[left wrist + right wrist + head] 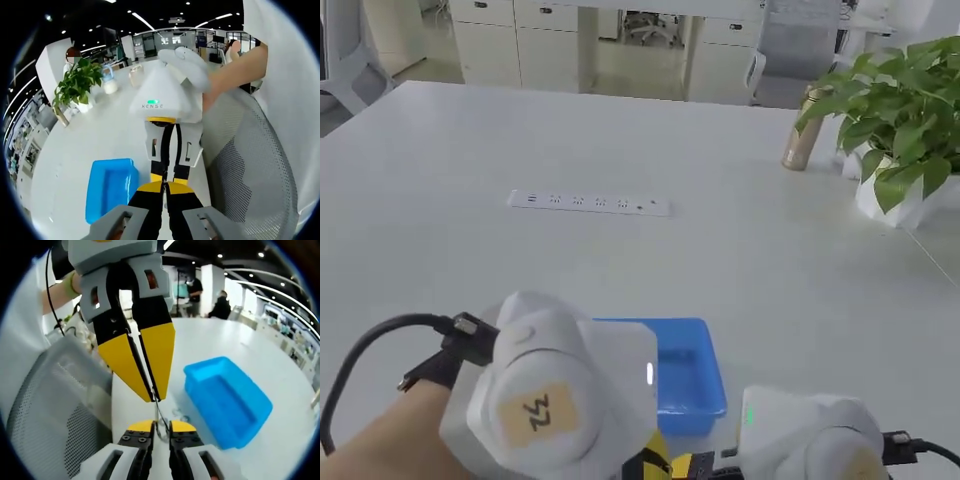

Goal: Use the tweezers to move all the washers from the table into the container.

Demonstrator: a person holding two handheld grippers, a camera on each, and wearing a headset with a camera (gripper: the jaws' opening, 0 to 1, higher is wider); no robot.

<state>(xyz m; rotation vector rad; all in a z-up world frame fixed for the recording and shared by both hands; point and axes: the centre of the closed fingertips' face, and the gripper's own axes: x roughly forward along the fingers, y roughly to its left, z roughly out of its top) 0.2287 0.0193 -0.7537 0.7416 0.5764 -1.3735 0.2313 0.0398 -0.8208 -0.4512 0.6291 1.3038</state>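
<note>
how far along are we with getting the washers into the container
Done: nothing yet; the blue container looks empty. In hand: the left gripper has its jaws shut on the tweezers, whose tip reaches between the jaws of the right gripper; whether those press on it is unclear. Left: every washer. A few small rings, possibly washers, lie on the table by the tip.

Gripper views face-to-face, shared container (pixel 227 402)
</note>
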